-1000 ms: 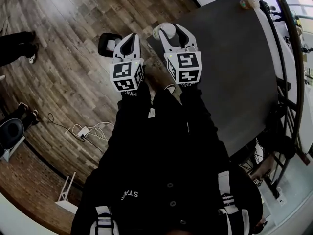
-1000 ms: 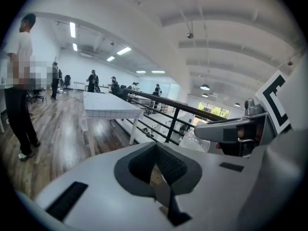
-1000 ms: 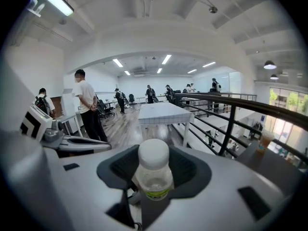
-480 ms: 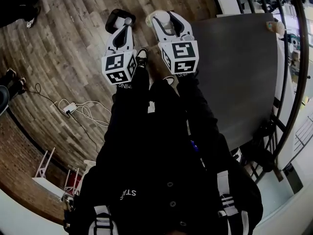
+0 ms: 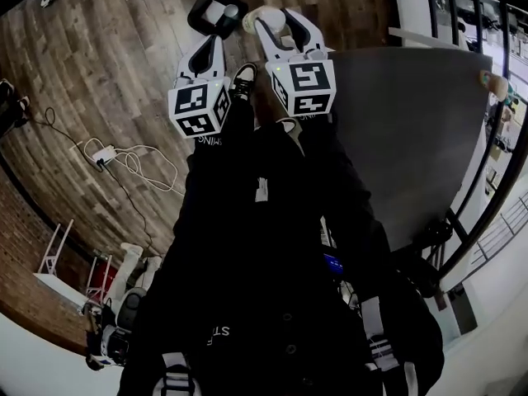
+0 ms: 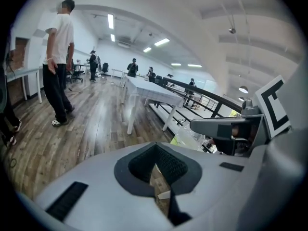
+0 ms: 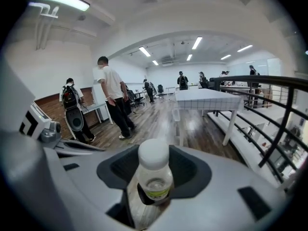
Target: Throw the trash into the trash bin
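Where the black trash bin (image 5: pixel 198 19) stands on the wooden floor (image 5: pixel 107 73), something white shows inside it. Just beside it, the right tool (image 5: pixel 279 25) is clamped on 1 clear, white-capped bottle (image 7: pixel 153 177). The left tool (image 5: pixel 226 16) has its jaws together, empty. A dark bench (image 5: pixel 404 139) stands to the right.

My left gripper (image 5: pixel 224 19), a second ago beside the trash bin (image 5: pixel 200 16), now points over its rim, and my right gripper (image 5: pixel 280 23) has brought the bottle (image 5: pixel 254 21) closer, just beside that bin.

left gripper (image 5: pixel 223 16) — fingers together | right gripper (image 5: pixel 277 23) — fingers gripping
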{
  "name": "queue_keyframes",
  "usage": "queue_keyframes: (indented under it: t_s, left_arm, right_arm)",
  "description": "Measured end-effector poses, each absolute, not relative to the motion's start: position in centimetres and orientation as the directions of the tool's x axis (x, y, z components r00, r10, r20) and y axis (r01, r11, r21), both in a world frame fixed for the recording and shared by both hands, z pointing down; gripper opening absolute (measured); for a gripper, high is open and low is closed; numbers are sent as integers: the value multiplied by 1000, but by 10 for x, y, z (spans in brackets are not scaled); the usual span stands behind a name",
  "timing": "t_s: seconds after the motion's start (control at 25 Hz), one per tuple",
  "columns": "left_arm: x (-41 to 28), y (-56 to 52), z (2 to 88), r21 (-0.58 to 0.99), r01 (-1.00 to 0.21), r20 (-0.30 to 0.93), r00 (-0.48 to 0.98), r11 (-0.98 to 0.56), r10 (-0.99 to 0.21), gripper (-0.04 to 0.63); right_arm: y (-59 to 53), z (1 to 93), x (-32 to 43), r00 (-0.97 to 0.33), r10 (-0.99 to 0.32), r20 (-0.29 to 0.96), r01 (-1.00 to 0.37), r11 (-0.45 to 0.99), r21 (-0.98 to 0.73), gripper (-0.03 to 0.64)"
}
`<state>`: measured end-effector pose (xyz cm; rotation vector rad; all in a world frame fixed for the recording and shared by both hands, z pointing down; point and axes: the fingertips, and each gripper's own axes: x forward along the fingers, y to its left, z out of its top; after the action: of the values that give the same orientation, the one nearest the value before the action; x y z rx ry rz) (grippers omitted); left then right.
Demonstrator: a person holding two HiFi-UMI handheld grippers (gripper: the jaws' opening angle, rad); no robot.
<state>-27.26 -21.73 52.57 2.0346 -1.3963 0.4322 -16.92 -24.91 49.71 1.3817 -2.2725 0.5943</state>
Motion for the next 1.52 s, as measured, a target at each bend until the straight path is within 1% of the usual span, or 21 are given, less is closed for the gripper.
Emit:
queue_keyframes:
  t_s: [0.44,0.88,1.2,1.52]
  left_arm:
    - [-321,-234,656,304,-939,638,328,-163,-696,0]
    - [-339,-244,749,321,-941,653,302,-108,-695,0]
    - [-352,-241,800,314,-944,679,295,-97,-672,0]
    - [-359,-242,821,315,-945,681,286,-82,-674,0]
  right_arm:
    - [-281,627,-213,-463,-671,579,-872,460,-165,201]
    - [-293,728,-242,-500,-633,591,-848,497,-186,201]
    - [-303,781,-260,-518,-607,603,-828,532,-176,201]
    - [-313,810,-266,-514,-601,612,-829,531,-174,201]
